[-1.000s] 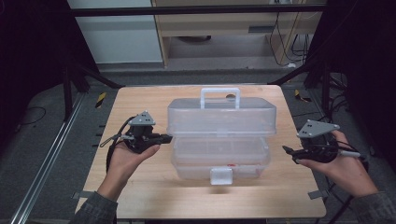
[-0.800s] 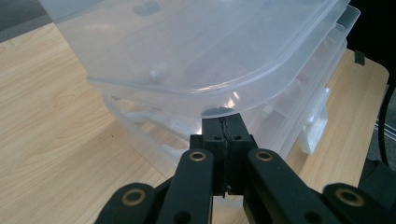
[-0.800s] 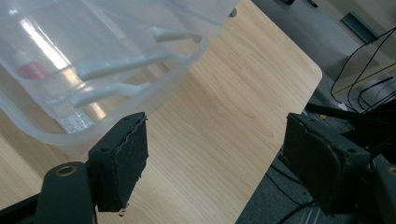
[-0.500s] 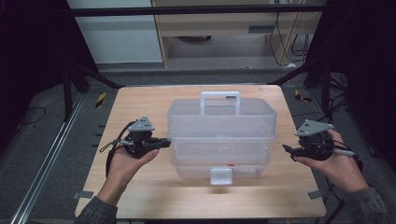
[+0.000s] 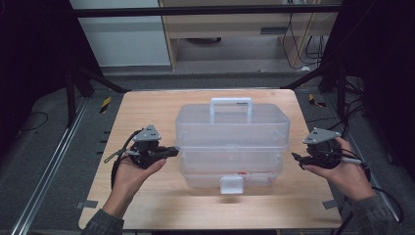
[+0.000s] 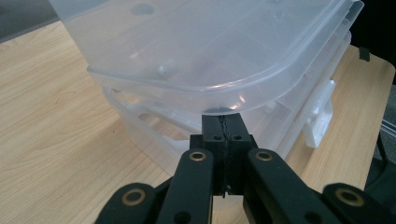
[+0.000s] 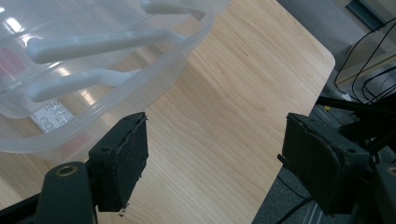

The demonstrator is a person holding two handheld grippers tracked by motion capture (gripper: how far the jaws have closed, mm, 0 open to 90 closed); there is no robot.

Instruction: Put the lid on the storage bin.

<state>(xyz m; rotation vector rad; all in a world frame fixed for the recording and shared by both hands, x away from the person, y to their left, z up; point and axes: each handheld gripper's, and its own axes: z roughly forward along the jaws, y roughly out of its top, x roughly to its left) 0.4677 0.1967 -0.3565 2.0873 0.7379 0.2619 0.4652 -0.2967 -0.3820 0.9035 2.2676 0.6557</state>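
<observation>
The clear plastic box [image 5: 232, 142] hogs the middle of the table [image 5: 147, 107], so no straight path left to right w/o going over or around it. Its handle [image 5: 231, 104] sticks up at the back, adds height there. Bare wood strips on both sides + a strip in front. The latch [image 5: 231, 184] pokes out a bit into that front strip.

Storage box [image 5: 230, 139]: clear, colourless plastic, milky white handle [image 5: 231, 104] and front latch [image 5: 231, 184]; white label with dark print and a red patch seen through the wall. Worktop [image 5: 147, 105]: pale wood grain. Left gripper [image 5: 171, 151] and right gripper [image 5: 296, 157]: black bodies, grey top plates. Jaws black, brass-coloured rivets. Yellow-black striped markers on floor.
</observation>
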